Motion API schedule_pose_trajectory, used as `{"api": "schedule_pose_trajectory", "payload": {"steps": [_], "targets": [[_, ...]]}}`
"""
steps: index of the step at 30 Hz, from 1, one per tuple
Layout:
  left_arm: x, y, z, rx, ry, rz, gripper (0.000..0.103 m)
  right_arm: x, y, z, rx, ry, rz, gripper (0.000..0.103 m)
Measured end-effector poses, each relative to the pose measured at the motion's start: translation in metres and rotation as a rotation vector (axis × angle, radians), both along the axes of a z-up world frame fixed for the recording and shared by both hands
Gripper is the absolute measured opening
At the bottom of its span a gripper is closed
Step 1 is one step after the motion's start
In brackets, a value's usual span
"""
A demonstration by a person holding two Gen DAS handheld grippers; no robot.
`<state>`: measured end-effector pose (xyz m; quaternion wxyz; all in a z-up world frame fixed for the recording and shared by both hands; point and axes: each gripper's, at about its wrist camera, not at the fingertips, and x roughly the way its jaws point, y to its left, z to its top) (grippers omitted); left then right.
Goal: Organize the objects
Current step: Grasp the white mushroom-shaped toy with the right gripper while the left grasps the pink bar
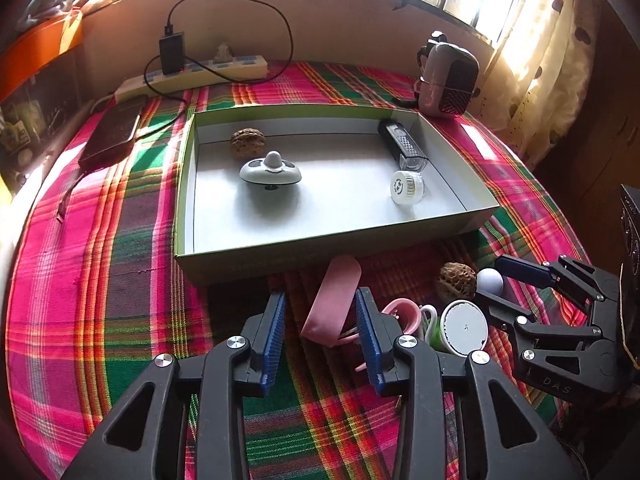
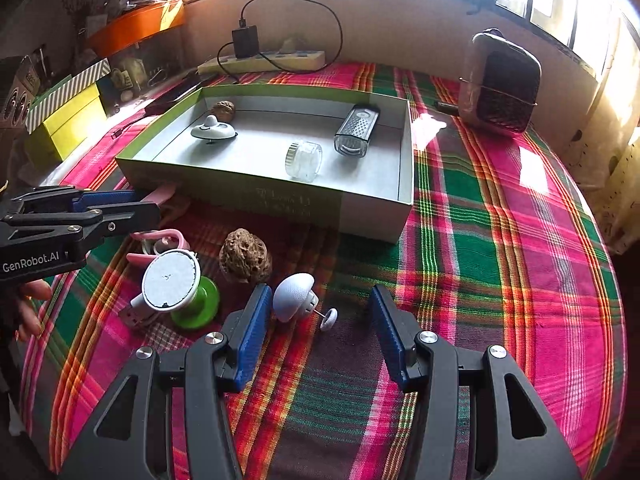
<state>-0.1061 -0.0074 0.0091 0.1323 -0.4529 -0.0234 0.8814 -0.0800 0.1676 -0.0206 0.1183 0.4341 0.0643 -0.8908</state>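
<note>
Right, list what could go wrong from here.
The left gripper is open around the pink case, which overlaps a pink looped piece; lifting may drag it along. The right gripper is open by the white mushroom-shaped piece; its rounded cap could roll or slip away.

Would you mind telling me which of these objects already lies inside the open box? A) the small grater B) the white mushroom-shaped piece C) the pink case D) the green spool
A: the small grater lies on the floor of the box, while the other three are out on the plaid cloth.
</note>
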Motion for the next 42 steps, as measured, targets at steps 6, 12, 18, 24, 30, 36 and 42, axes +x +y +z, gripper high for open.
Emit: {"api": "schedule_pose_trajectory", "payload": {"steps": [6,12,18,24,30,36,42], "targets": [[-0.006,0.001,-0.005,-0.028,-0.019,0.011,0.033,-0.003,0.003,0.000,0.017,0.013,-0.017,0.058],[-0.008,0.001,-0.006,-0.049,-0.010,0.008,0.033,-0.007,0.010,-0.001,0.009,0.008,-0.042,0.058],[-0.010,0.007,-0.006,-0.097,-0.001,0.005,0.033,-0.009,0.008,-0.001,0.008,0.008,-0.032,0.058],[-0.009,0.004,-0.006,-0.077,0.003,0.011,0.032,-0.008,0.009,-0.001,0.008,0.008,-0.036,0.058],[-0.006,0.000,-0.006,-0.068,0.006,0.025,0.029,-0.005,0.008,-0.001,0.008,0.009,-0.038,0.057],[-0.004,-0.004,-0.006,-0.067,0.009,0.041,0.021,0.001,0.004,0.000,0.002,0.014,-0.018,0.039],[-0.002,-0.006,-0.007,-0.068,0.012,0.045,0.018,0.004,0.002,0.000,0.004,0.017,-0.015,0.033]]}}
